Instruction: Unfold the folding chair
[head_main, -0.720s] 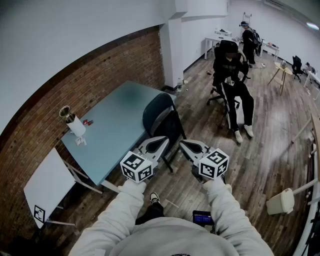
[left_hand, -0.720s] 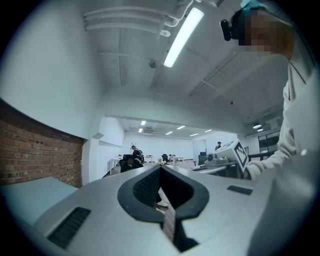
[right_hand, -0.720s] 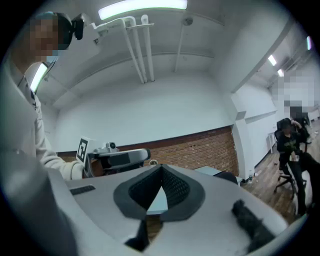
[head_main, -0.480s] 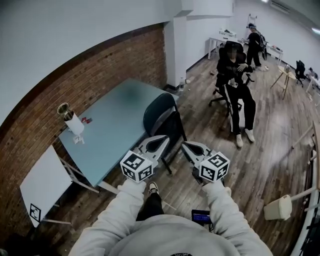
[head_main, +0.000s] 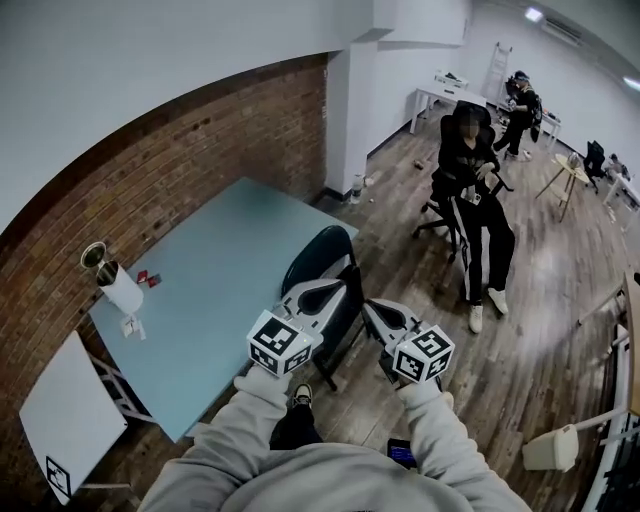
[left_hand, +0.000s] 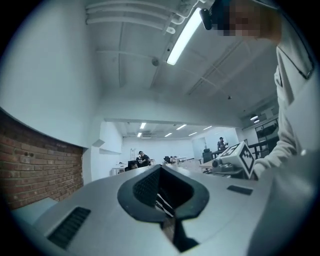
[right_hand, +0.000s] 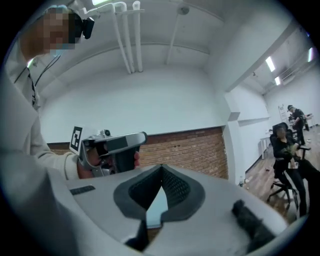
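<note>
Folding chair (head_main: 312, 258): dark, round-backed, against the near edge of the pale blue table (head_main: 215, 290). We hold the left gripper (head_main: 330, 292) and right gripper (head_main: 375, 310) level, side by side before it; both pairs of jaws together, nothing between them.

No legible text, no readable labels

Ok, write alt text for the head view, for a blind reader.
The left gripper and right gripper, both shut and empty, are held side by side facing a dark chair at a blue-grey table beside a brick wall. Farther off, a person sits in an office chair.
</note>
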